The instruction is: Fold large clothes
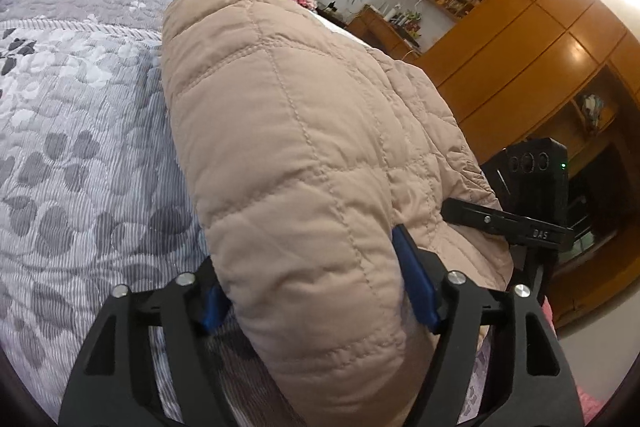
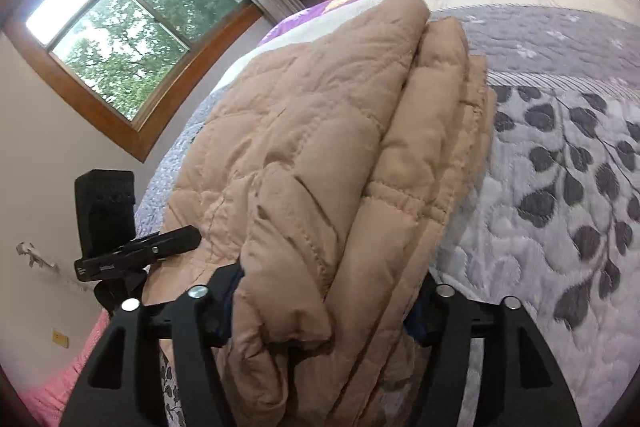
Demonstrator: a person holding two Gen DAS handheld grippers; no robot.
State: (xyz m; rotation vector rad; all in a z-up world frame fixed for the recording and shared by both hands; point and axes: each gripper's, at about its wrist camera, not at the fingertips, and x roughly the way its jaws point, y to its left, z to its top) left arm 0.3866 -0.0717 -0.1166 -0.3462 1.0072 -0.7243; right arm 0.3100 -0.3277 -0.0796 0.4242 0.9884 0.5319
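Both my grippers straddle the folded beige quilted coat on the bed.

My left gripper [image 1: 316, 291] stands wide, the coat [image 1: 304, 155] bulging between its blue pads [image 1: 414, 283], grip uncertain. Beyond its right finger sits my right gripper [image 2: 324, 307], jaws also spread around the coat's stacked layers; the grey leaf-print bedspread [image 2: 560, 187] lies to its right.
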